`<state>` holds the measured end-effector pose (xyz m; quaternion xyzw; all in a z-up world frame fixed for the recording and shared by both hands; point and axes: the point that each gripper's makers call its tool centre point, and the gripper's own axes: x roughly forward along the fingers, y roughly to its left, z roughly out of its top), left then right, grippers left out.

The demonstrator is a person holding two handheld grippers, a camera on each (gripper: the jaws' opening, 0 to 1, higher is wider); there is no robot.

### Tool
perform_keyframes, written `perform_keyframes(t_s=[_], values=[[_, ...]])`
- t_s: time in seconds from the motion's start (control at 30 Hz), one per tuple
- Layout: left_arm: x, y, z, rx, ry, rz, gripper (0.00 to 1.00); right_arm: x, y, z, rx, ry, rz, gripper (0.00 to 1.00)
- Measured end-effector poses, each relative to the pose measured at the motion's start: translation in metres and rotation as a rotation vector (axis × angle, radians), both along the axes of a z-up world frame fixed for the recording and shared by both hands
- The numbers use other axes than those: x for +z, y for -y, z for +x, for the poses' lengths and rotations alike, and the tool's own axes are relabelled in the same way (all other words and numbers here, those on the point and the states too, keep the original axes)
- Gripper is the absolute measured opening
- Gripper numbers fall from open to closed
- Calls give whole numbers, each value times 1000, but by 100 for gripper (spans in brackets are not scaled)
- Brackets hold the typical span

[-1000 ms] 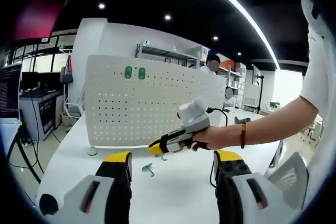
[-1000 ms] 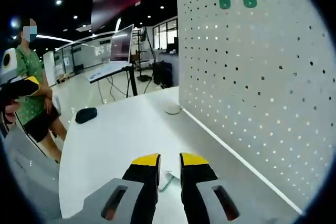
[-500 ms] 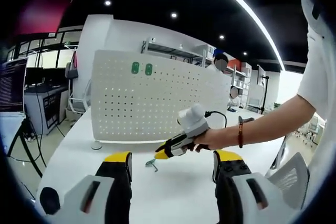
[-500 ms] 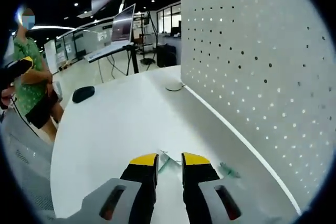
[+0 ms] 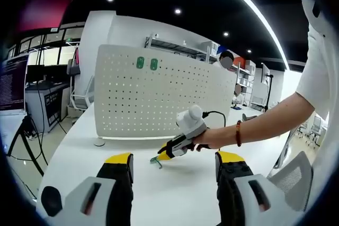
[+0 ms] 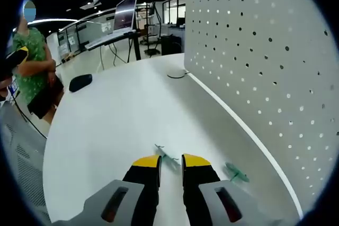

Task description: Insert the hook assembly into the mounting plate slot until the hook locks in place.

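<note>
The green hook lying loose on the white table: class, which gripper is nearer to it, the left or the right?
Right. The right gripper has the green hook at its jaw tips, perhaps gripped. The left gripper sits back with jaws apart; the hook lies farther out on the table.

My right gripper [image 6: 170, 161] now pinches the small green metal hook [image 6: 167, 155] lifted off the white table [image 6: 106, 125]; a second green hook [image 6: 235, 172] appears beside it
</note>
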<state>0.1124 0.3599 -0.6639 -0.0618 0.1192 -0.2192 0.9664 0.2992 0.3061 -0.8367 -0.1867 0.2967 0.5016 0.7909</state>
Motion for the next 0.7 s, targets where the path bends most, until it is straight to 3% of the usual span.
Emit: perform_keyframes(t_s=[0.3,0.4,0.5,0.6,0.7], values=[[-4,0,-3,12,-12,-14,64,-4,0,0,-4,-16,10,10],[-5,1,-4,15,-15,-19,64,-8,6,-4,-10,-42,-28,7],[-5,2,-3,12,-13,-26,64,-5,6,-7,2,-33,-15,7],[-5,2,-2,8,-13,-26,64,-9,7,-7,91,54,-105,10],[-3,1,-1,12,-8,-30,63,-10,2,-9,88,23,-80,9]])
